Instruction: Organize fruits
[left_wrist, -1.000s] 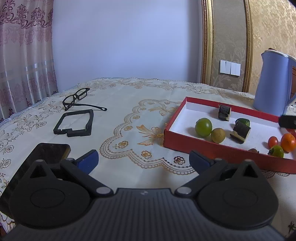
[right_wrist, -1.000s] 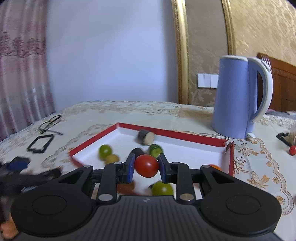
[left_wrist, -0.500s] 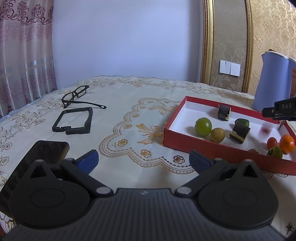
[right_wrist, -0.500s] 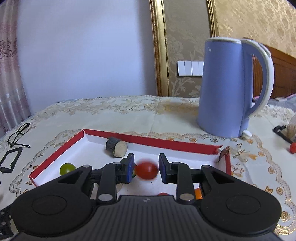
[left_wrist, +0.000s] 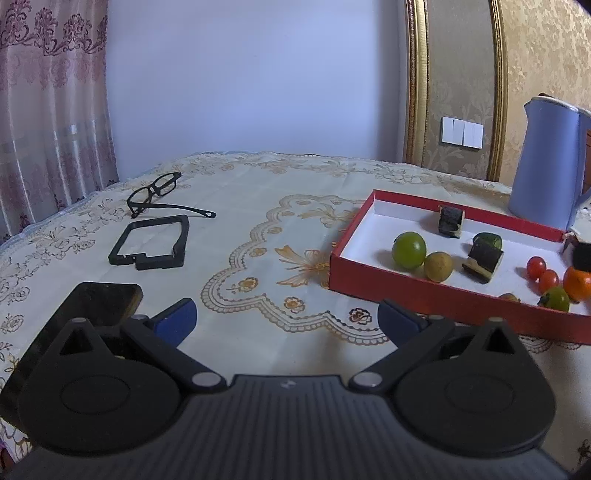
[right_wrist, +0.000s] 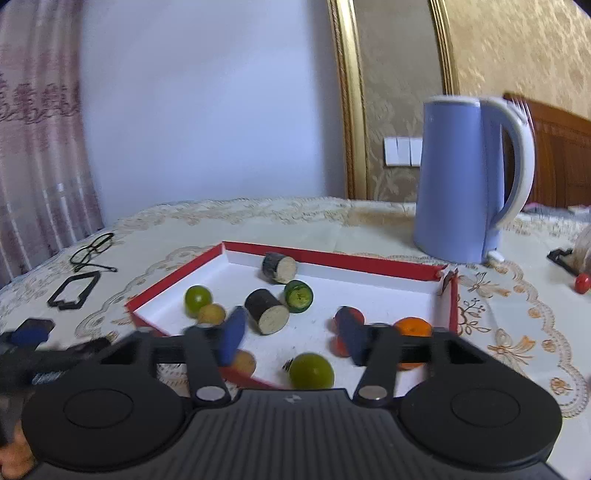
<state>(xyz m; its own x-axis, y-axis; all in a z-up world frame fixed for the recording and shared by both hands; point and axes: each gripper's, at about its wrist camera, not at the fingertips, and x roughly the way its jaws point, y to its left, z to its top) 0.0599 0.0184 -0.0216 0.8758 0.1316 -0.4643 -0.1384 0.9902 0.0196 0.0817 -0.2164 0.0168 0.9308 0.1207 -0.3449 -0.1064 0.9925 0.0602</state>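
The step in hand reads as a release into the red box (right_wrist: 448, 295); the right gripper (right_wrist: 291, 334) has just been opening, its blue pads now stand apart with nothing between them, and two small red tomatoes (left_wrist: 542, 273) lie together on the white floor at about three o'clock of the box.

Going left to right in the left wrist view: a dark flat phone-like slab (left_wrist: 99, 299) lies at nine o'clock, glossy and rectangular; beyond it, toward eleven o'clock, sit a matte black plastic frame (left_wrist: 151, 242) and a pair of black spectacles (left_wrist: 162, 192), thin and hard; the tablecloth (left_wrist: 258, 221) is cream fabric with gold embroidered scrolls; the left gripper (left_wrist: 286, 319) hovers spread wide and empty over it.

Inside the cardboard box, a smooth round green fruit (left_wrist: 408, 249) touches a duller yellow-brown one (left_wrist: 437, 266); dark-skinned cut cylinders (left_wrist: 482, 260) show pale flat faces; an orange fruit (right_wrist: 413, 328) and a glossy green tomato (right_wrist: 311, 370) rest near the front wall; a smooth lilac plastic kettle (right_wrist: 458, 177) stands behind at one o'clock.

One more small red fruit (right_wrist: 581, 283) lies on the cloth at three o'clock in the right wrist view, well outside the box; the next move probably calls for swinging the right gripper over to it, jaws straddling it, and closing gently, since it is round and likely to roll.
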